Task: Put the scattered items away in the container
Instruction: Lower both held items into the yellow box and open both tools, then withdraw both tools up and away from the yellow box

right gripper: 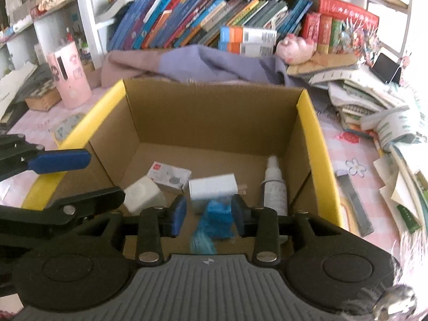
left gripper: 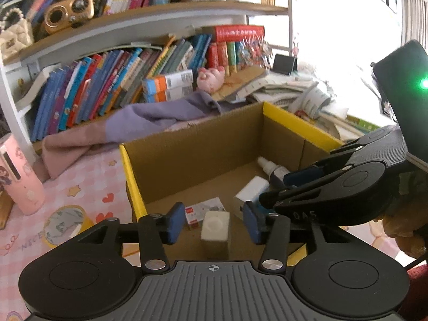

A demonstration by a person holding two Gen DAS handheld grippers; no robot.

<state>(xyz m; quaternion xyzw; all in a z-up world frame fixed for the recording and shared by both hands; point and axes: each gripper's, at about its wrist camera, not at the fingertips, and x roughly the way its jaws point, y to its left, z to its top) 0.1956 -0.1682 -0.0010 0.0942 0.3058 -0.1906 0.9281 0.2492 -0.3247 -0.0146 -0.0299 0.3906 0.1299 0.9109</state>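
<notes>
A cardboard box with yellow rims [left gripper: 294, 121] [right gripper: 307, 123] stands open on the pink tablecloth. Inside lie a white block [left gripper: 215, 226] [right gripper: 141, 194], a small carton with a red label [left gripper: 203, 210] [right gripper: 169, 175], a white rectangular pack [left gripper: 252, 188] [right gripper: 212, 186] and a spray bottle [left gripper: 270, 167] [right gripper: 275, 187]. My left gripper [left gripper: 214, 223] [right gripper: 107, 176] is open over the box; its pads flank the white block without touching it. My right gripper [right gripper: 210, 214] [left gripper: 278, 187] is open, with a blurred blue crumpled item [right gripper: 215, 214] loose between its pads.
A tape roll [left gripper: 65, 224] and a pink tumbler [left gripper: 18, 176] sit left of the box. Purple cloth [left gripper: 149, 119] lies behind it, below packed bookshelves. To the right of the box are piled papers and books [right gripper: 361, 99] and a metal ruler [right gripper: 353, 200].
</notes>
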